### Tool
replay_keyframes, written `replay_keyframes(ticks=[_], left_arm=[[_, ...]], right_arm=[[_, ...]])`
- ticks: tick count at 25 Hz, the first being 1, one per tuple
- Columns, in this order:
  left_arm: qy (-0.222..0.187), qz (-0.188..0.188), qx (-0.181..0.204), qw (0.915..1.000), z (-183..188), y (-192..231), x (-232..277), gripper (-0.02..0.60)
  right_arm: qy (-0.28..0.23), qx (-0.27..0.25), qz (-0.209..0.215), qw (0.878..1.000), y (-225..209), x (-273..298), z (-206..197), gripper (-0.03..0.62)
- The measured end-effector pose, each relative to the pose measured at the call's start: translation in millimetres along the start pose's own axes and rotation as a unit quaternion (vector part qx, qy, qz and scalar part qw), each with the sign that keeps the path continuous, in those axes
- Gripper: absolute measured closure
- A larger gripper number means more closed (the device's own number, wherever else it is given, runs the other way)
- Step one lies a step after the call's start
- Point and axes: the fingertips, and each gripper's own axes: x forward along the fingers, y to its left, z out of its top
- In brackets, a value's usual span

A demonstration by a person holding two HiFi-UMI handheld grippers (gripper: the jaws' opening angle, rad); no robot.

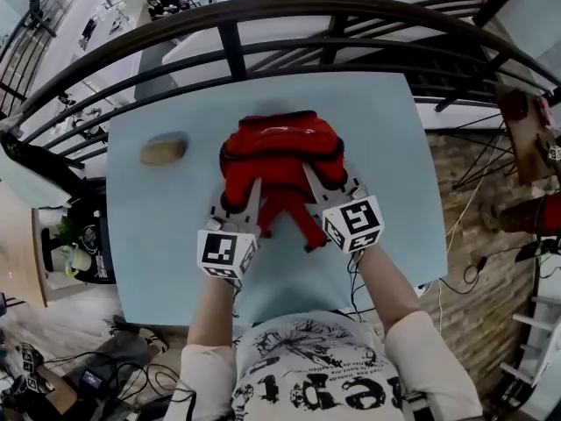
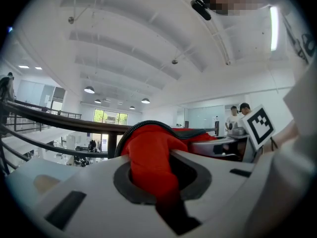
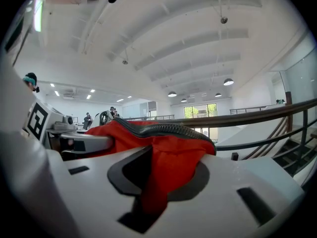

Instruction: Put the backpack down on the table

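Observation:
A red backpack point(image 1: 280, 152) with black zip trim lies on the light blue table point(image 1: 149, 235), near its middle. My left gripper point(image 1: 241, 198) holds its near left side and my right gripper point(image 1: 320, 187) its near right side. A red strap hangs down between them towards me. In the left gripper view red fabric point(image 2: 148, 152) fills the gap between the jaws of the left gripper point(image 2: 156, 175). In the right gripper view a fold of red fabric point(image 3: 171, 157) sits between the jaws of the right gripper point(image 3: 158, 182). Both grippers point roughly level.
A brown rounded lump point(image 1: 163, 150) lies on the table left of the backpack. A dark curved railing point(image 1: 228, 24) runs just beyond the table's far edge. The floor at the right holds cables and wooden shelving point(image 1: 526, 139). People stand far off in the hall.

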Motion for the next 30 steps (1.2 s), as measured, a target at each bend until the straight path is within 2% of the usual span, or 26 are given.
replay_keyframes(ticks=[5, 10, 23, 27, 30], left_arm=[[0.023, 0.010, -0.009, 0.9997, -32, -22, -27, 0.537], [0.048, 0.024, -0.015, 0.9985, -68, -37, -47, 0.537], [0.123, 0.051, -0.051, 0.9898, -157, -53, -86, 0.534], [0.133, 0.056, -0.060, 0.9877, -176, -53, -92, 0.516], [0.133, 0.066, -0.068, 0.9866, -187, -52, -97, 0.460]], right_arm=[[0.033, 0.023, 0.008, 0.999, 11, -29, -34, 0.500], [0.059, 0.025, 0.007, 0.998, 19, -50, -68, 0.467], [0.131, 0.030, 0.019, 0.991, 43, -80, -154, 0.447], [0.143, 0.030, 0.015, 0.989, 45, -84, -176, 0.432], [0.155, 0.032, 0.007, 0.987, 42, -88, -189, 0.393]])
